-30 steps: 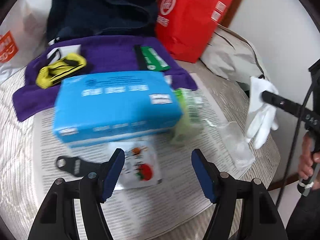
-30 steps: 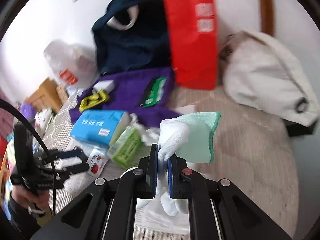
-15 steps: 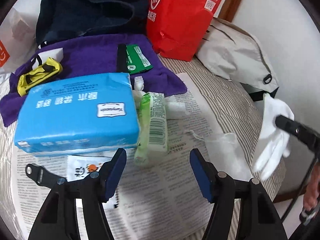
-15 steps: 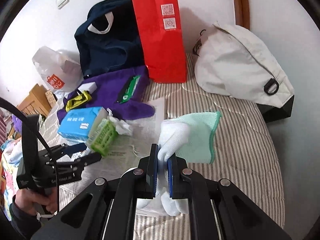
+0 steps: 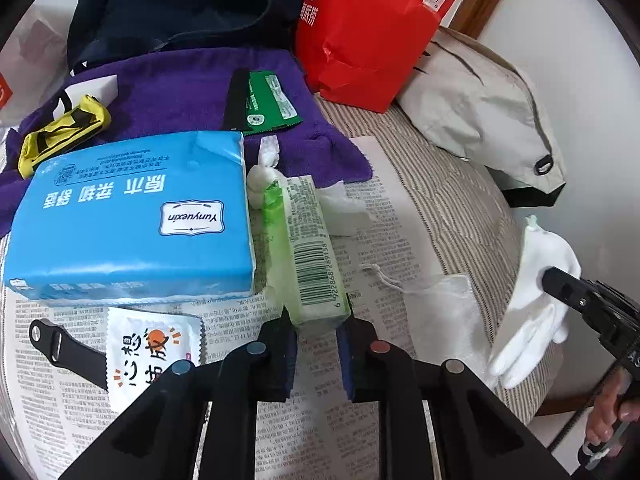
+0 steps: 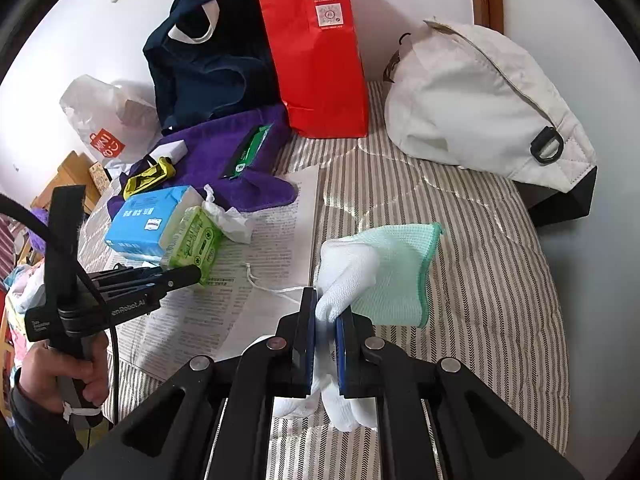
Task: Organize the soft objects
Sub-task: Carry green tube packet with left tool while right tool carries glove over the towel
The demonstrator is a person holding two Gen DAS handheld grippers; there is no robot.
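Note:
My left gripper (image 5: 317,354) is shut on the near end of a green tissue pack (image 5: 304,248), which lies on newspaper beside a big blue tissue pack (image 5: 132,220). The green pack also shows in the right wrist view (image 6: 194,242), with the left gripper (image 6: 192,274) at its end. My right gripper (image 6: 325,346) is shut on a white glove with a mint green cuff (image 6: 376,268), held above the striped bedcover. The glove shows at the right of the left wrist view (image 5: 536,304).
A purple towel (image 5: 180,92) holds a green packet (image 5: 266,102) and a yellow strap (image 5: 60,136). Behind stand a navy bag (image 6: 200,60), a red paper bag (image 6: 316,48) and a white bag (image 6: 480,100). A sachet (image 5: 152,356) and crumpled tissue (image 6: 230,220) lie on the newspaper (image 6: 256,280).
My left gripper moved forward and closed on the end of the green tissue pack. My right gripper kept hold of the glove and stayed nearly still.

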